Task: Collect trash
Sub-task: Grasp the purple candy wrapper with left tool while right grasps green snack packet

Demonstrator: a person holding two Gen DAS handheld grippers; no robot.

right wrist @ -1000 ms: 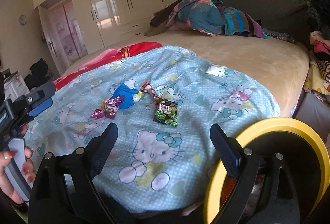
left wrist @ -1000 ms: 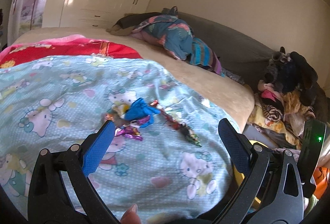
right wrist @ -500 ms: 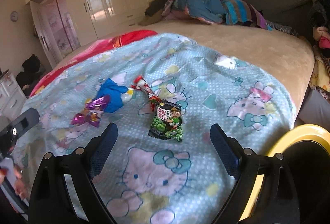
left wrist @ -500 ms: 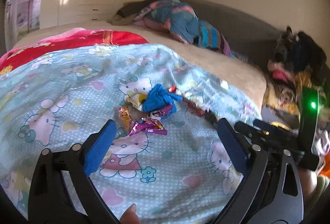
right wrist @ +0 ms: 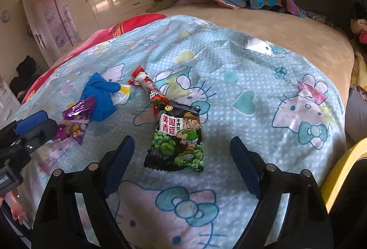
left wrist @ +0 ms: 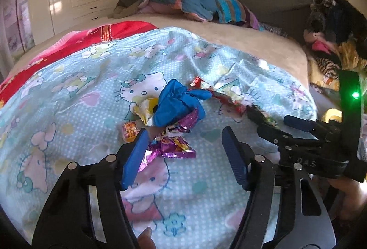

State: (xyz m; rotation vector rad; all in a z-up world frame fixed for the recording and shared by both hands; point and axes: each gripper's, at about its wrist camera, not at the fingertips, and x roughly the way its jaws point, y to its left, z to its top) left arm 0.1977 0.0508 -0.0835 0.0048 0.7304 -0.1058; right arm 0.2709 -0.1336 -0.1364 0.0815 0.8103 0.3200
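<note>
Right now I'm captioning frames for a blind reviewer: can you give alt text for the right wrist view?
The right gripper, its jaws closing but touching nothing yet, frames a black and green pea snack packet lying on a cartoon-cat blanket. A red wrapper, a blue glove and a purple wrapper lie further left.

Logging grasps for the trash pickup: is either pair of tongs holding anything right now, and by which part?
Nothing is held. The left tongs are closing around the purple wrapper; the right tongs are closing around the green pea packet.
</note>
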